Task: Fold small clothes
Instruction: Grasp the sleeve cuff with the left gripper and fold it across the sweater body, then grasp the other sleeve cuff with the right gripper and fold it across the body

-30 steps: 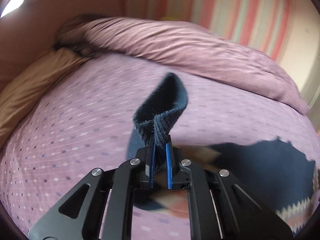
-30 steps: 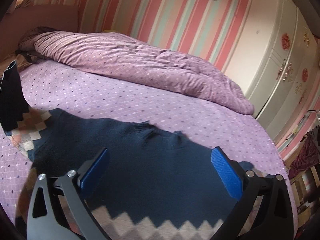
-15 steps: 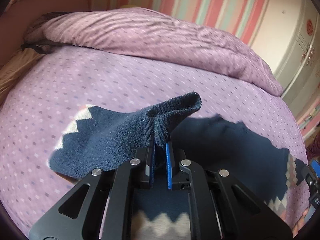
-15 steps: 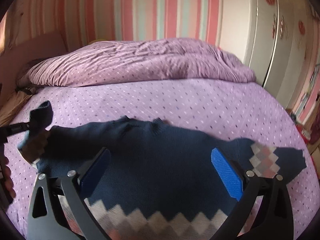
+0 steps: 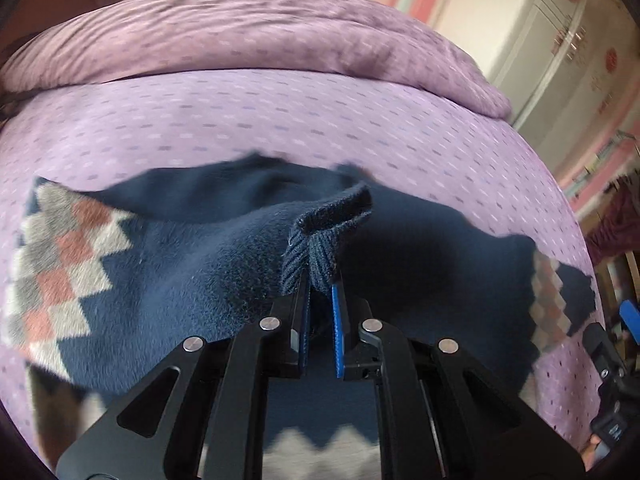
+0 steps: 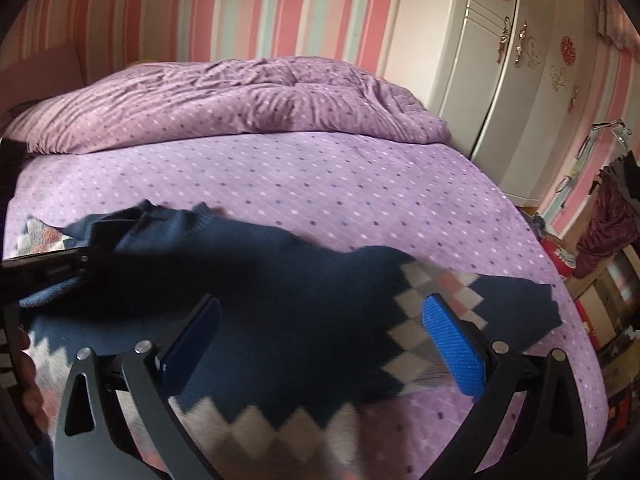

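Note:
A small navy sweater (image 6: 288,280) with grey, pink and white diamond bands lies spread on the purple bed. My left gripper (image 5: 320,300) is shut on the ribbed cuff (image 5: 328,236) of the left sleeve (image 5: 160,280) and holds it over the sweater's body. That gripper also shows at the left edge of the right wrist view (image 6: 44,268). My right gripper (image 6: 320,344) is open and empty, low over the sweater's front, near the right sleeve (image 6: 480,304), which lies flat and stretched out.
The purple dotted bed sheet (image 6: 320,176) spreads around the sweater. A rumpled purple duvet (image 6: 224,100) lies along the far side. A white wardrobe (image 6: 520,80) stands at the right, with clutter (image 6: 608,216) beside the bed's right edge.
My left gripper has carried the left sleeve to the right, over the sweater's body. My right gripper has shifted right toward the right sleeve and stayed open.

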